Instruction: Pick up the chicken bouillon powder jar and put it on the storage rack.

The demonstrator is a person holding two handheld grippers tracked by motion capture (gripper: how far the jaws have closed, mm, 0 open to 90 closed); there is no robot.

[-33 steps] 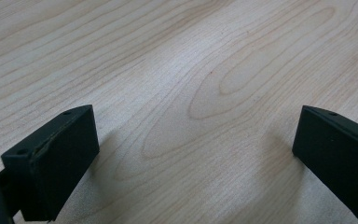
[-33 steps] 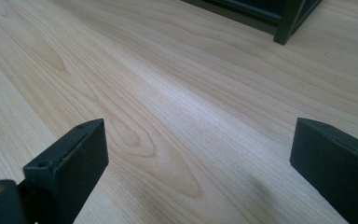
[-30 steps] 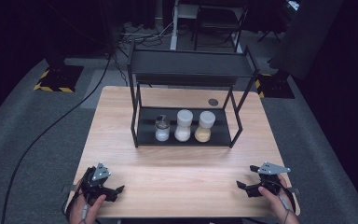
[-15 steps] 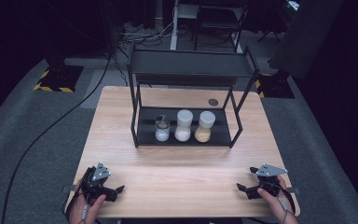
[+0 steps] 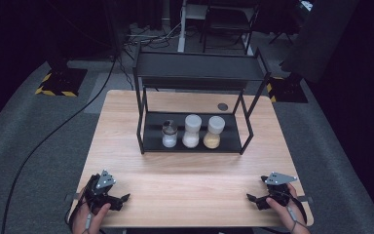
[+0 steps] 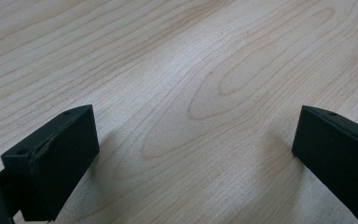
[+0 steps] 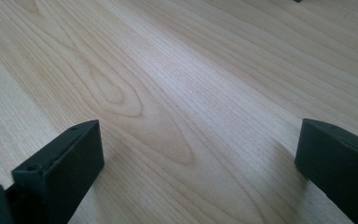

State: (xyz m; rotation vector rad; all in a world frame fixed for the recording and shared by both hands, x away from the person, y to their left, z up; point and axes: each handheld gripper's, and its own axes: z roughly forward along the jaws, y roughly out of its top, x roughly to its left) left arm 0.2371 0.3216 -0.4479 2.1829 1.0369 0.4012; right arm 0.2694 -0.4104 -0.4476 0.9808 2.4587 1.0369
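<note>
My left gripper (image 5: 119, 200) rests on the wooden table (image 5: 185, 180) near its front left corner, open, with bare wood between its jaws (image 6: 196, 154). My right gripper (image 5: 253, 199) rests near the front right corner, also open over bare wood (image 7: 196, 158). A black two-level wire rack (image 5: 195, 92) stands at the table's middle back. On its lower shelf stand three jars in a row: a small glass jar with a dark lid (image 5: 169, 134), a white-lidded jar of white powder (image 5: 191, 131) and a white-lidded jar of tan powder (image 5: 214, 132).
A small dark round disc (image 5: 222, 106) lies on the table behind the rack at the right. Grey carpet surrounds the table, with a black cable (image 5: 44, 141) trailing on the left. The rack's top shelf (image 5: 199, 66) carries nothing.
</note>
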